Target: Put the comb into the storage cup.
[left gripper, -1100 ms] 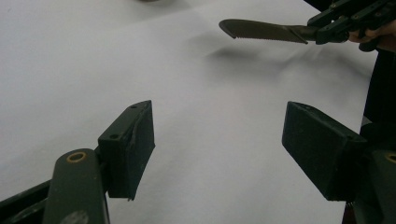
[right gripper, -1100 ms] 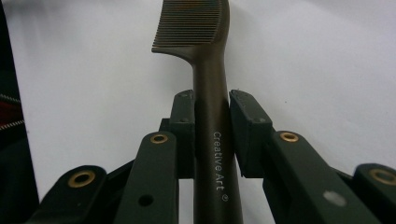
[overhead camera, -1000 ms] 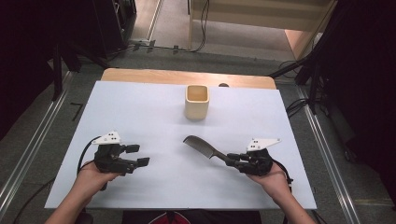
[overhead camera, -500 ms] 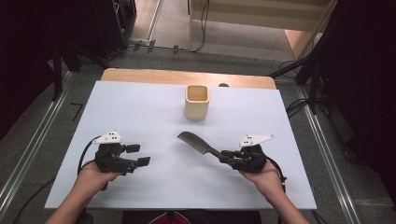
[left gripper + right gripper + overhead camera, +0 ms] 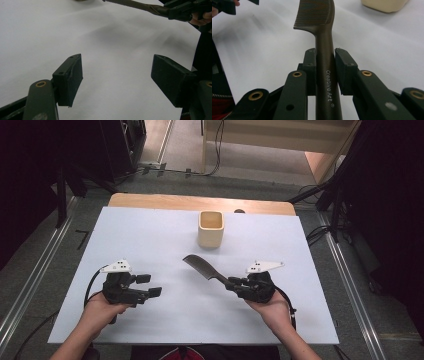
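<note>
Comb (image 5: 322, 37) tip cut off by right gripper view's top edge.

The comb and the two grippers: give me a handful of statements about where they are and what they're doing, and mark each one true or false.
1. The right gripper is shut on the handle of the comb. True.
2. The comb lies flat on the table with nothing gripping it. False: it is clamped by its handle between the right gripper's jaws, its toothed end pointing away towards the cup.
3. The left gripper is open with nothing between its jaws. True.
4. The comb's teeth are already inside the cup. False: the comb is short of the cup, over the white table sheet.
5. The cup lies on its side. False: it stands upright with its mouth up.
</note>
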{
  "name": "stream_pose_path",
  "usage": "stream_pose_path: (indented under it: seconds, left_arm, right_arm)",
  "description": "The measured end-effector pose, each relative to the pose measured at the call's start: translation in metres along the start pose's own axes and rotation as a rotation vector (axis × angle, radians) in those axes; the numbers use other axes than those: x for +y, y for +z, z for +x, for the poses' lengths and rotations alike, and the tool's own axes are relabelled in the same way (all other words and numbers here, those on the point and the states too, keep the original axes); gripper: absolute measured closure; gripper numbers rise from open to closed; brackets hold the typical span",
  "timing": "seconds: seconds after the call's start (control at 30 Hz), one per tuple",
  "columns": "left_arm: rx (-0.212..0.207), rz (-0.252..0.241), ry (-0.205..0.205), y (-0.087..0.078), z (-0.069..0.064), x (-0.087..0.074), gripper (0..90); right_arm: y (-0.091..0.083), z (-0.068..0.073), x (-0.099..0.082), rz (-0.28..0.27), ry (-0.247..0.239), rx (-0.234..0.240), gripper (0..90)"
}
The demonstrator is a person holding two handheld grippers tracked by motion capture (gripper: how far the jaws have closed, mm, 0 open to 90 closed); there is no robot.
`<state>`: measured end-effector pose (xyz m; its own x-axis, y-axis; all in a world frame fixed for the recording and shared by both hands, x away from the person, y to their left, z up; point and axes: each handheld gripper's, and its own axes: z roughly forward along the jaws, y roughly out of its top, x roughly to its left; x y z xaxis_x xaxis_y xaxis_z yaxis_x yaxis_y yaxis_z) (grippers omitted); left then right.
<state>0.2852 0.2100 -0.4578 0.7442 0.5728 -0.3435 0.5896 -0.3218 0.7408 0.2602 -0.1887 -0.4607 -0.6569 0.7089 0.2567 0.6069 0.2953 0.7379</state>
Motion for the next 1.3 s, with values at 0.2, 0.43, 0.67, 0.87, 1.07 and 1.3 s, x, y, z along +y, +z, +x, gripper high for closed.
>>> stream_pose_path:
  seconds: [0.2,0.43,0.67,0.87,1.07,1.3]
  left_arm:
    - [-0.006,-0.004,-0.024,0.001,0.0,0.001,26.5]
    - [-0.014,-0.011,-0.056,0.002,-0.001,0.004,26.5]
    - [-0.019,-0.012,-0.09,0.002,0.0,0.008,26.5]
    - [0.006,-0.019,-0.069,0.001,-0.003,0.012,26.1]
    - [0.004,-0.034,-0.113,0.004,-0.003,0.019,24.2]
    - [0.002,-0.029,-0.161,0.009,0.001,0.026,24.3]
  right_arm:
    - [0.006,0.005,0.004,-0.005,0.007,-0.023,70.1]
    - [0.016,0.013,0.009,-0.022,0.008,-0.053,70.1]
    - [0.026,0.024,0.018,-0.048,0.021,-0.084,70.1]
    - [0.035,0.033,0.026,-0.063,0.013,-0.108,70.1]
    - [0.047,0.04,0.034,-0.082,0.023,-0.131,70.1]
    - [0.058,0.045,0.042,-0.115,0.031,-0.137,70.2]
